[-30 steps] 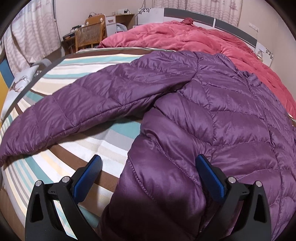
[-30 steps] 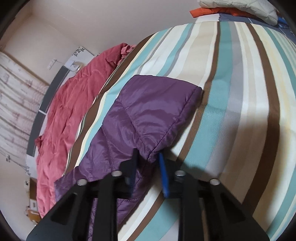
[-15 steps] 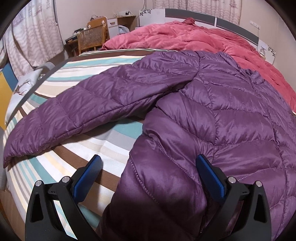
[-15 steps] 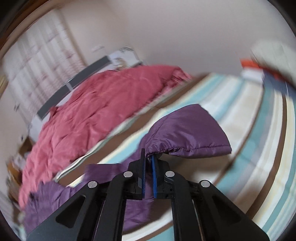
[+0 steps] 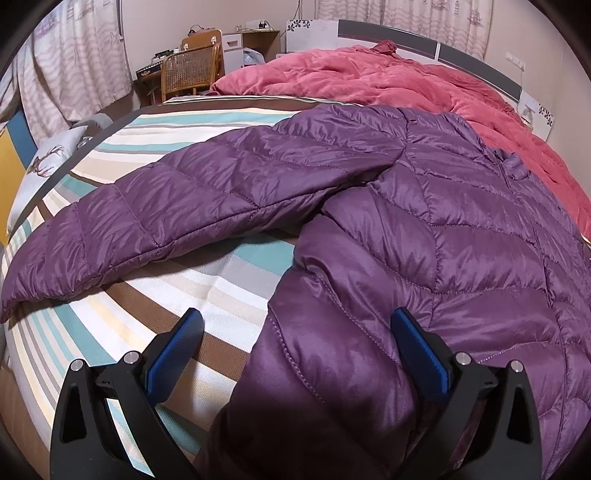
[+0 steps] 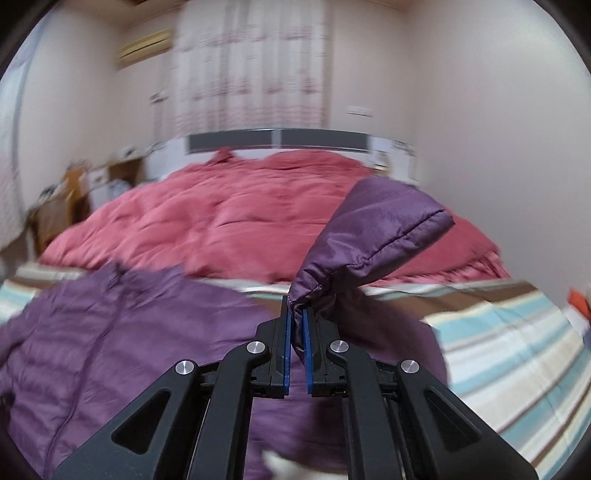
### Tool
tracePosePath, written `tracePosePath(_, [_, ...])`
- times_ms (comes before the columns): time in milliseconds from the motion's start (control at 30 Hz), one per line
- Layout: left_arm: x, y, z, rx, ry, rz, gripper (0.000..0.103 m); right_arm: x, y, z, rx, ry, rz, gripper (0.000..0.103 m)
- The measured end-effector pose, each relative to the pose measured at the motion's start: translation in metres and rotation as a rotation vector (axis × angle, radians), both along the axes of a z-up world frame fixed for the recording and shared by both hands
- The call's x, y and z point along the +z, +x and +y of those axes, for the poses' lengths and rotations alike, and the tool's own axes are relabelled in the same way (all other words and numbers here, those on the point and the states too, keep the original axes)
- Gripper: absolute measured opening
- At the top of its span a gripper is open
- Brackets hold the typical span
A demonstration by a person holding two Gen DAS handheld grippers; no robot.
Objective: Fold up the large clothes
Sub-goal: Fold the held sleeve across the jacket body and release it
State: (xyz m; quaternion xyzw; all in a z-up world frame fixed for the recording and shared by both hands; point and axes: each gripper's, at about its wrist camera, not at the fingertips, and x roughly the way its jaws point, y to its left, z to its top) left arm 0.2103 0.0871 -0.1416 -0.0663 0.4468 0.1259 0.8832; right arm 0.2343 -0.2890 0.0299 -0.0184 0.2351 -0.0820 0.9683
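A purple quilted down jacket (image 5: 461,229) lies spread on the striped bed cover (image 5: 207,291), its left sleeve (image 5: 177,210) stretched out toward the left edge. My left gripper (image 5: 295,328) hangs open over the jacket's lower hem, one blue pad (image 5: 177,347) above the bedding and the other pad above the fabric. In the right wrist view my right gripper (image 6: 296,312) is shut on the cuff end of the other sleeve (image 6: 373,236), lifted off the bed, with the jacket body (image 6: 122,332) below and to the left.
A rumpled pink duvet (image 5: 388,81) covers the far half of the bed up to the headboard (image 5: 413,35). A wicker chair (image 5: 190,70) and a desk stand at the far left by the curtains. An orange item (image 6: 578,301) lies at the bed's right edge.
My right gripper closed on the sleeve cuff, lifted it off the bedding and swung it up and over toward the jacket body while rolling. The left gripper stayed put and open.
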Motion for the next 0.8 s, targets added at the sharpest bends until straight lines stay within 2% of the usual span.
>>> tracePosePath(167, [-0.001,-0.001,0.001,0.001,-0.011,-0.005,0.101,-0.026,0.010,0.081,0.177,-0.148,0.037,0.006])
tracePosePath(333, [-0.001,-0.002,0.003,0.007,-0.021,-0.014,0.101,-0.049,0.006,0.137,0.332,-0.289,0.076,0.006])
tracePosePath(467, [0.000,-0.002,0.004,0.007,-0.022,-0.017,0.101,-0.066,0.002,0.162,0.438,-0.383,0.147,0.006])
tracePosePath(667, [0.011,-0.001,-0.005,-0.013,0.011,-0.013,0.101,-0.091,0.007,0.171,0.524,-0.392,0.347,0.006])
tracePosePath(733, [0.027,0.002,-0.015,-0.059,-0.005,-0.052,0.101,-0.089,0.003,0.169,0.532,-0.368,0.344,0.015])
tracePosePath(800, [0.043,0.006,-0.027,-0.109,-0.024,-0.102,0.101,-0.082,0.000,0.161,0.528,-0.286,0.367,0.036])
